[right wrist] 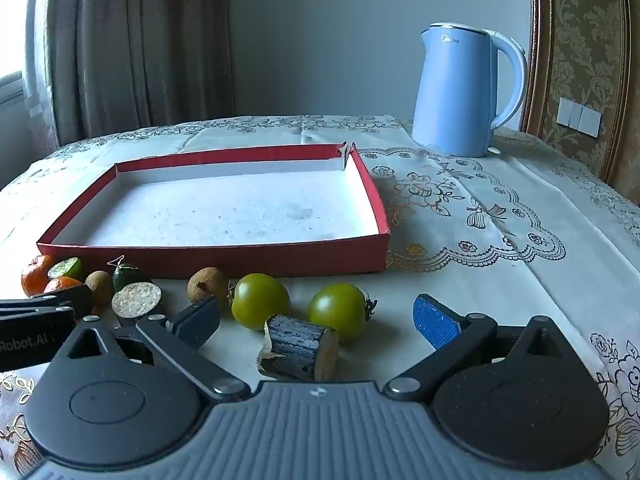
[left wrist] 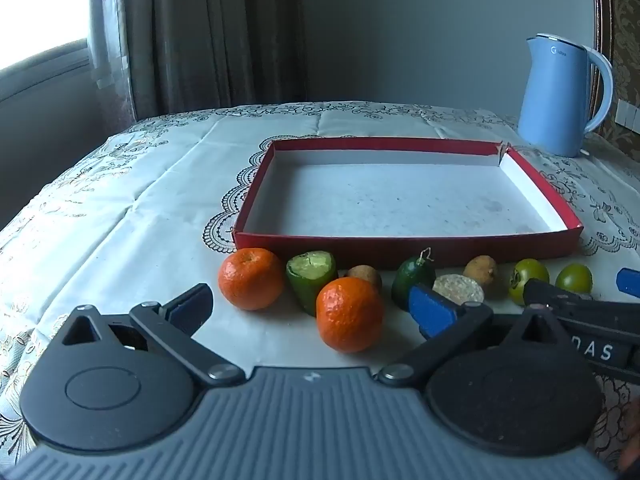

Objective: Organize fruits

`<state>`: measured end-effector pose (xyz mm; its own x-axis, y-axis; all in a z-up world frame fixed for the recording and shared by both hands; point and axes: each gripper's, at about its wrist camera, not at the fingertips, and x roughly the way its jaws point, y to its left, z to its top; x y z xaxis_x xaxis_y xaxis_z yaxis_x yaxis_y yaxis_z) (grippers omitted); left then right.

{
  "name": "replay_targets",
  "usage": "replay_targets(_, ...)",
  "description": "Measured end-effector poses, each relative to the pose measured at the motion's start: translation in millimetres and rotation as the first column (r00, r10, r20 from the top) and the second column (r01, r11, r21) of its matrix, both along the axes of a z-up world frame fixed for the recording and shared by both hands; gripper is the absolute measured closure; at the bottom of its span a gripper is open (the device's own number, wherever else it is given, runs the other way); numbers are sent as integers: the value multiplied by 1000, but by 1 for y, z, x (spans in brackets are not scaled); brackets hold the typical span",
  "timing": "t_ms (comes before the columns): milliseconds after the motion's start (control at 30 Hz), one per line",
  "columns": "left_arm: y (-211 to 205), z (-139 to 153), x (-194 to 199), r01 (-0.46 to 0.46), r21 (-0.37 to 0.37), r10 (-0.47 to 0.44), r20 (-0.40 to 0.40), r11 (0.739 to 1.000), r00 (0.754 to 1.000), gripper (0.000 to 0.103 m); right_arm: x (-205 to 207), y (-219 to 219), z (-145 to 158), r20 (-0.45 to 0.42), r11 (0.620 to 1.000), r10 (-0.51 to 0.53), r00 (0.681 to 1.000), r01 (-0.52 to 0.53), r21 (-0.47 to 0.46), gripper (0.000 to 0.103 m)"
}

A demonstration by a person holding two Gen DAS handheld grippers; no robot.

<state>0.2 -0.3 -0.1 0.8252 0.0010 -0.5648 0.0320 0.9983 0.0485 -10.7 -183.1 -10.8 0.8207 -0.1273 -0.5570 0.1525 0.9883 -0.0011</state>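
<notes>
Lying in a row before the empty red box, the fruits are kept reachable; both hand-held grippers, left and right, are held wide open, grasping nothing.

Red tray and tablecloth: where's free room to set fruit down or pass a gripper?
The red tray floor is bare wall to wall. Open tablecloth lies left of the tray, and right of it up to the blue kettle. Crowded: the strip before the tray's near wall, from the oranges to the green tomatoes and wood stub.
</notes>
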Motion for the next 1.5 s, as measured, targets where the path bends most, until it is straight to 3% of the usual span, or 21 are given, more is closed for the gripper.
replay_targets(1500, -4, 3, 0, 9, -9, -9, 6, 1000, 1000, 0, -1, -1, 4, 7, 1000, 4, 1000, -4, -5, 0)
